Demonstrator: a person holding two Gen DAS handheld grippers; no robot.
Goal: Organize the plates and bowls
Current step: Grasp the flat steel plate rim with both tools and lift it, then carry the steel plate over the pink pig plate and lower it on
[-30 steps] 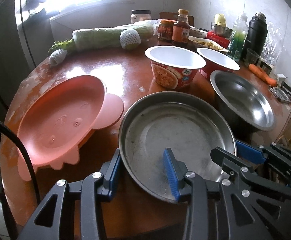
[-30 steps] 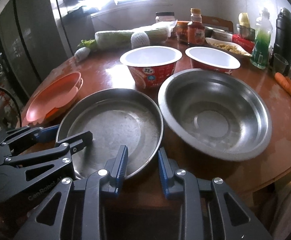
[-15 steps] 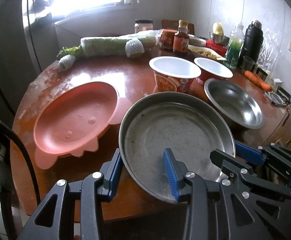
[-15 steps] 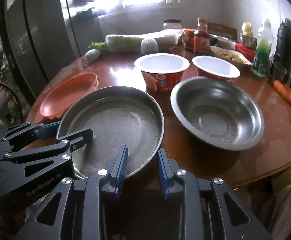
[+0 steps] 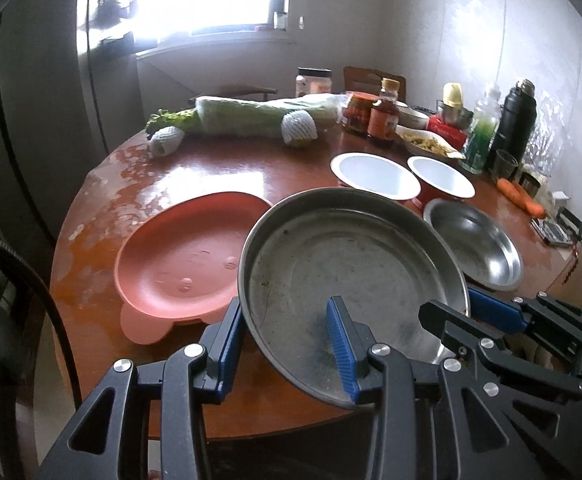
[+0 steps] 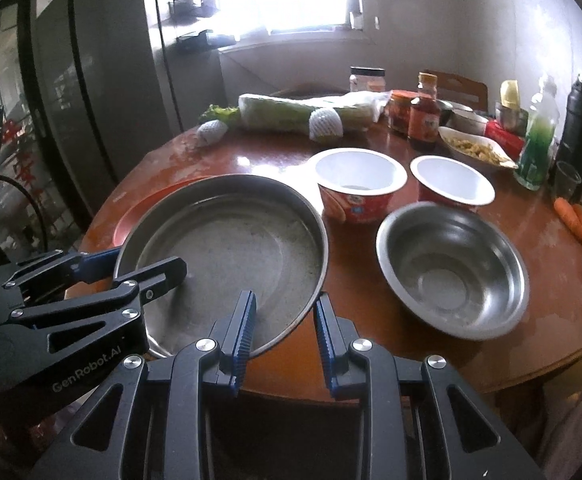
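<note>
Both grippers' fingers [image 5: 343, 354] straddle the steel pan's [image 5: 347, 264] rim, gaps visible, so it could slip and clatter onto the pink plate [image 5: 179, 256].

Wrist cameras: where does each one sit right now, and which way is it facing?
Left wrist: on the left gripper, looking forward over the metal pan it straddles toward the pink plate and window; the right gripper shows at lower right.
Right wrist: on the right gripper, facing the same pan and the steel bowl; the left gripper shows at lower left.
Shared: pan, steel bowl, two paper bowls, table.
</note>
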